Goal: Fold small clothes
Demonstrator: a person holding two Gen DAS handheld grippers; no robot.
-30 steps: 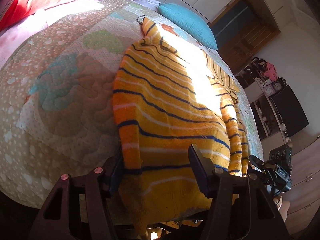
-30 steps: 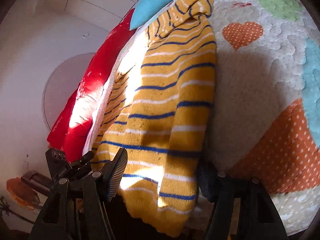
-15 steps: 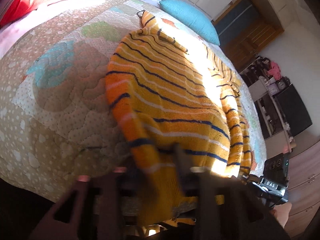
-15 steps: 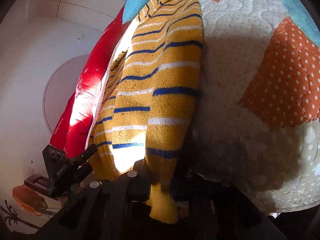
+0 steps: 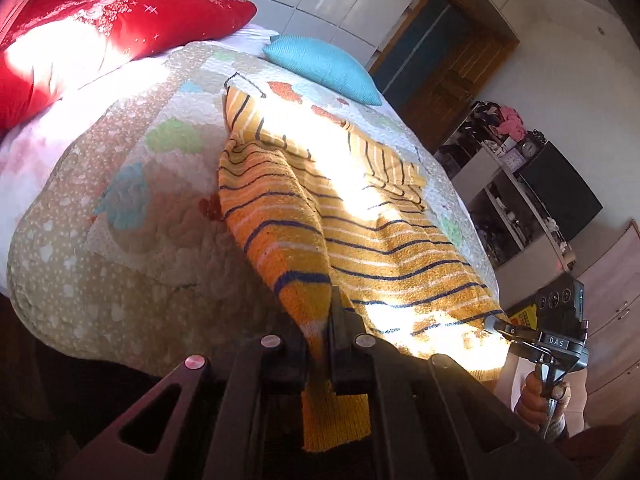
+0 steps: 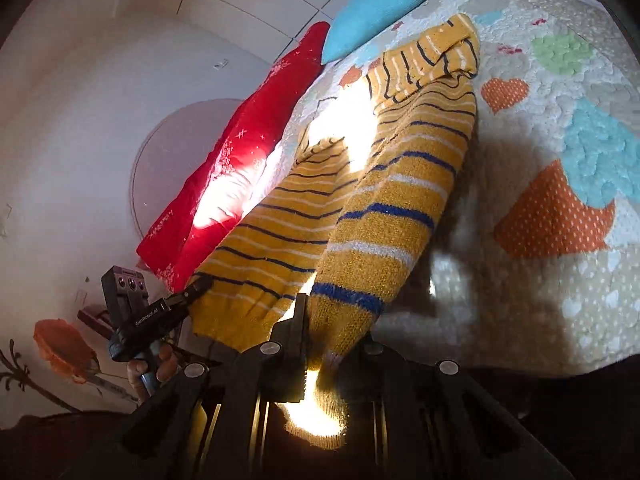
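A yellow sweater [image 5: 360,224] with blue and white stripes lies on the quilted bed, its sleeves folded in at the far end. My left gripper [image 5: 326,332] is shut on the sweater's near left hem corner and lifts it off the bed. My right gripper [image 6: 316,328] is shut on the near right hem corner of the sweater [image 6: 380,216] and lifts it too. Each gripper shows in the other's view: the right one [image 5: 500,326] at the lower right, the left one [image 6: 192,288] at the lower left.
The patchwork quilt [image 5: 120,216] covers the bed. A red pillow [image 5: 80,36] and a blue cushion [image 5: 324,68] lie at the far end. Shelves and a dark screen [image 5: 560,196] stand to the right of the bed.
Both grippers were open around the hem one second ago. They have shut on the hem corners and raised the near edge of the sweater off the bed.
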